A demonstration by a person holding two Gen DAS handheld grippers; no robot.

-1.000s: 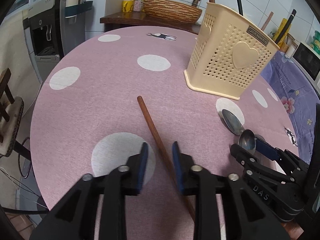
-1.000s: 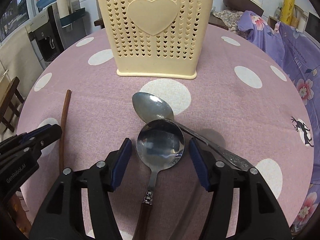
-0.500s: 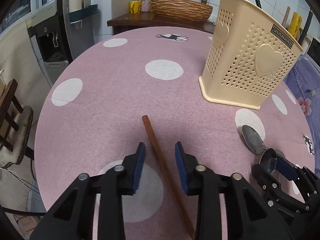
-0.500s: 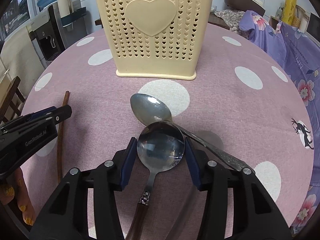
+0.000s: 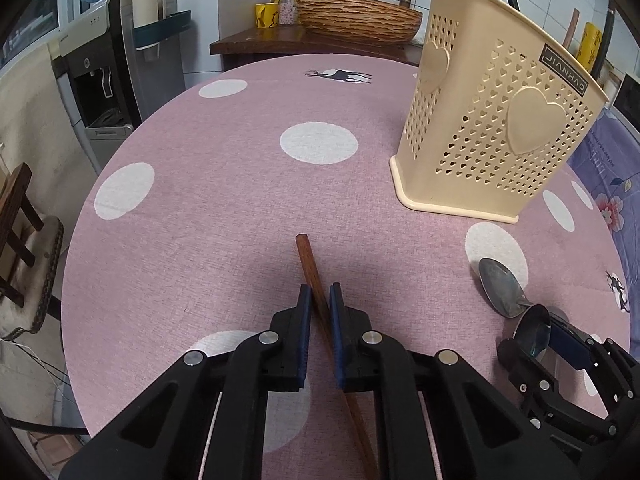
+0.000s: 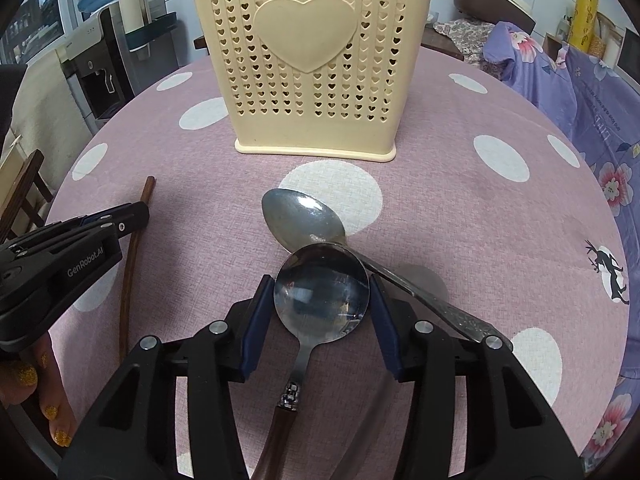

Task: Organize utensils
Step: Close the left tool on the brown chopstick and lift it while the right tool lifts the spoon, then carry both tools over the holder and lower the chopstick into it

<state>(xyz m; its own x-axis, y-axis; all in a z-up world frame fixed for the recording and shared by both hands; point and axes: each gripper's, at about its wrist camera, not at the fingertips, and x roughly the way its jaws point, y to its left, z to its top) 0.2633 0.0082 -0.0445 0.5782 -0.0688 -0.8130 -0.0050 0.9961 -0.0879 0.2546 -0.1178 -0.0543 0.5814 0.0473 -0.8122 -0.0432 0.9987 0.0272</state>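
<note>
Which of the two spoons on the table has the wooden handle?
The round-bowled spoon between the right gripper pads: a dark brown wooden handle runs back from it. The oval spoon lying beyond, partly under it, has an all-metal patterned handle.

The table cloth (image 5: 224, 216) is a matt, finely woven pink fabric with white dots. The utensil holder (image 5: 496, 136) is smooth cream plastic with a faint sheen, pierced by small heart holes. The chopstick (image 5: 310, 270) looks like dark reddish wood, smooth and barely glossy. The round spoon (image 6: 320, 300) has a polished, mirror-like metal bowl and a glossy brown handle; the oval spoon (image 6: 304, 220) is duller, slightly smudged metal with an embossed handle. Both grippers look like matt black plastic with blue pads (image 6: 256, 320).
</note>
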